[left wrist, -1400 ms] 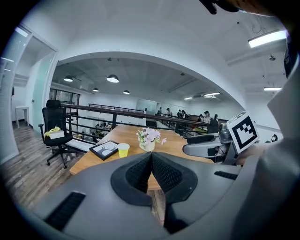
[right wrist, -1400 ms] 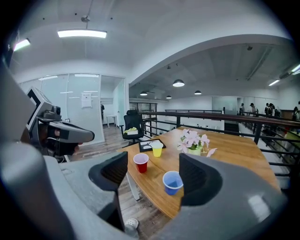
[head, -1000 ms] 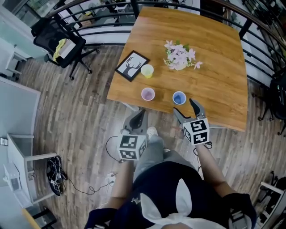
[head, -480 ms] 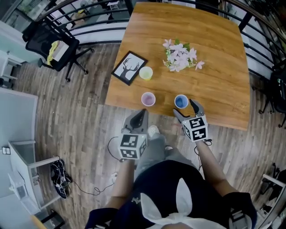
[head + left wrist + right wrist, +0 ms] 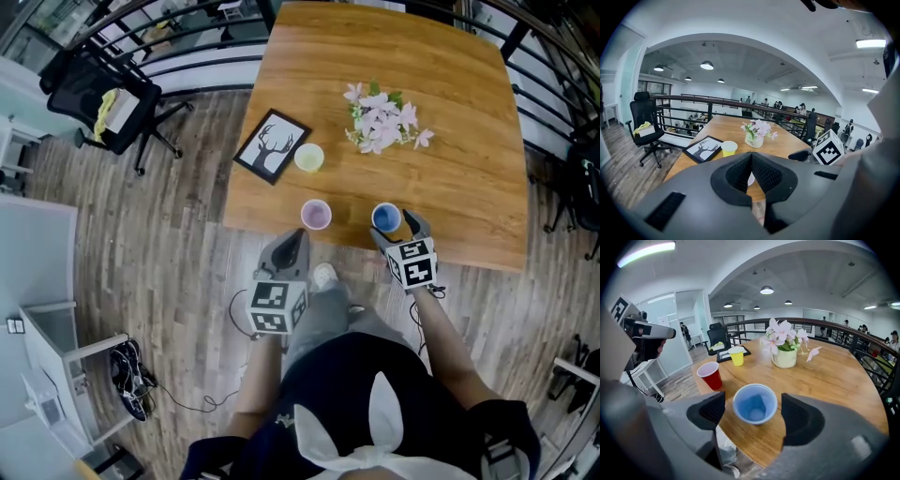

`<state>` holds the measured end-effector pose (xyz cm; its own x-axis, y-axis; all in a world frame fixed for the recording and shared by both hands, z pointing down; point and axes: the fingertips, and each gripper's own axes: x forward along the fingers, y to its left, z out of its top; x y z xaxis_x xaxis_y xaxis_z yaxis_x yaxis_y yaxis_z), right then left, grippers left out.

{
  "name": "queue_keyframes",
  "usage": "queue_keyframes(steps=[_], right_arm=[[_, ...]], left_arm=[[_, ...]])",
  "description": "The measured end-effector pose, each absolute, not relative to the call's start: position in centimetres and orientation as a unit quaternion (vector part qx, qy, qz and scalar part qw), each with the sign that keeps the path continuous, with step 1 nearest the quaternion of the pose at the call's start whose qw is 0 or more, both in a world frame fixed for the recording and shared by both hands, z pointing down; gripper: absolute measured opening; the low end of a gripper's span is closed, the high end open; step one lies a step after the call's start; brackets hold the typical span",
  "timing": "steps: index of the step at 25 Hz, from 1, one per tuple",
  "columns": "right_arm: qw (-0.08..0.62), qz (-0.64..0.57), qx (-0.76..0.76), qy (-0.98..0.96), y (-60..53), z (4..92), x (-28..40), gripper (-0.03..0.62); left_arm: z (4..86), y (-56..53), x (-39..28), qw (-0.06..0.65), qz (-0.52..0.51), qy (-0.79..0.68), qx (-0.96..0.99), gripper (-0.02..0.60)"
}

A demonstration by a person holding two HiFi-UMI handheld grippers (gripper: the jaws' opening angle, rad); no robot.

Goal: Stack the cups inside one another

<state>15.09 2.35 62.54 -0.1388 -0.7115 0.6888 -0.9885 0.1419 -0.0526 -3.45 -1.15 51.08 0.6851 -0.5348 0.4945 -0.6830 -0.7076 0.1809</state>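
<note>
Three cups stand on the wooden table (image 5: 450,169): a yellow cup (image 5: 308,157) beside the picture frame, a red cup (image 5: 316,215) with a pale inside near the front edge, and a blue cup (image 5: 385,217) to its right. My right gripper (image 5: 393,228) is open, one jaw on each side of the blue cup (image 5: 754,402), with a gap on both sides. My left gripper (image 5: 296,242) is shut and empty, just in front of the table edge below the red cup. In the right gripper view the red cup (image 5: 709,375) and yellow cup (image 5: 737,356) stand to the left.
A framed deer picture (image 5: 273,145) lies at the table's left side. A small vase of pink flowers (image 5: 382,122) stands further back. An office chair (image 5: 103,98) and a railing are beyond the table's left. The blue and red cups are close to the front edge.
My right gripper has moved forward and down, so the blue cup now sits between its jaws. My left gripper has come a little closer to the table edge.
</note>
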Motion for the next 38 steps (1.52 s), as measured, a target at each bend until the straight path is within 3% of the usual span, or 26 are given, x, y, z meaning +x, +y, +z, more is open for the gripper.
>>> queue_keyframes(steps=[21, 38], right_arm=[[0.280, 0.276, 0.595, -0.701, -1.1, 64.2, 14.2, 0.354], [0.218, 0.196, 0.588, -0.753, -9.5, 54.0, 10.5, 0.354]], left_arm=[[52.0, -9.4, -3.7, 0.168, 0.208, -0.317, 0.910, 0.017], [51.0, -14.1, -6.1, 0.172, 0.197, -0.339, 0.904, 0.017]])
